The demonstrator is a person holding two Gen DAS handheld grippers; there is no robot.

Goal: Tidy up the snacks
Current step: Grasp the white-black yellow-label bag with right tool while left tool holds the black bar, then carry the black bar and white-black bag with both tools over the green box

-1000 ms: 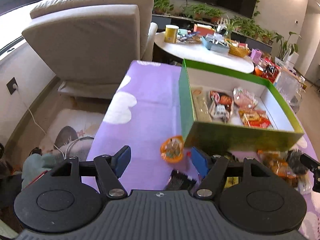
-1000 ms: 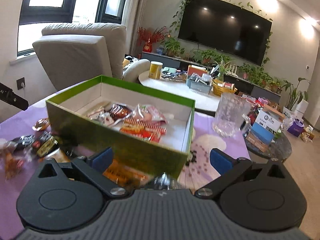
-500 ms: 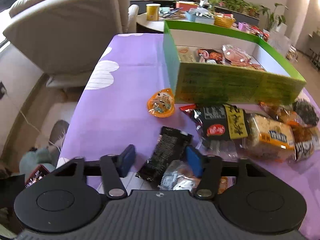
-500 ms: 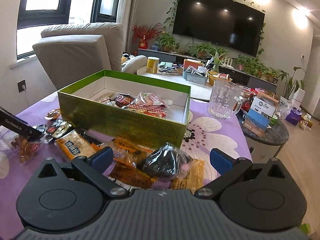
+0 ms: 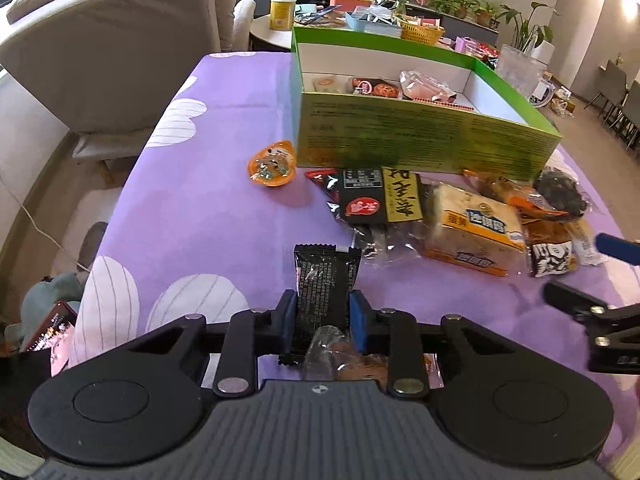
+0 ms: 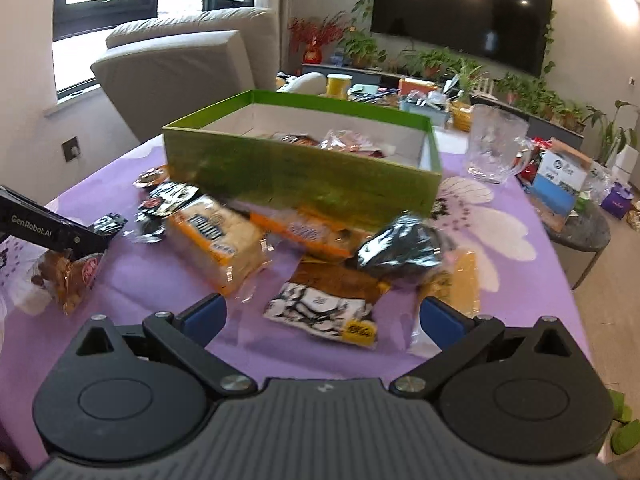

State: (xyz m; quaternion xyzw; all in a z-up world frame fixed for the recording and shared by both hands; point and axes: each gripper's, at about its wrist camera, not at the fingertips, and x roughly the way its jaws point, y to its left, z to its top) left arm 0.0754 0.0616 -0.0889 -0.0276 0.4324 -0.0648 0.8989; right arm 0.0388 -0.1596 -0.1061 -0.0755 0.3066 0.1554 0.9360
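several snacks already lie inside the green box [image 5: 400,136], but most of the work looks left: an orange jelly cup [image 5: 272,163], a yellow cake pack [image 5: 474,226] and other packets lie loose on the purple tablecloth [image 5: 208,216] in front of it. the left gripper [image 5: 323,318] is clamped on a black wrapper [image 5: 326,280] that is not yet lifted off the cloth, so boxing it is likely the step in hand. the right gripper [image 6: 322,316] hangs with its jaws wide apart, holding nothing, over a black-and-white packet [image 6: 320,308].
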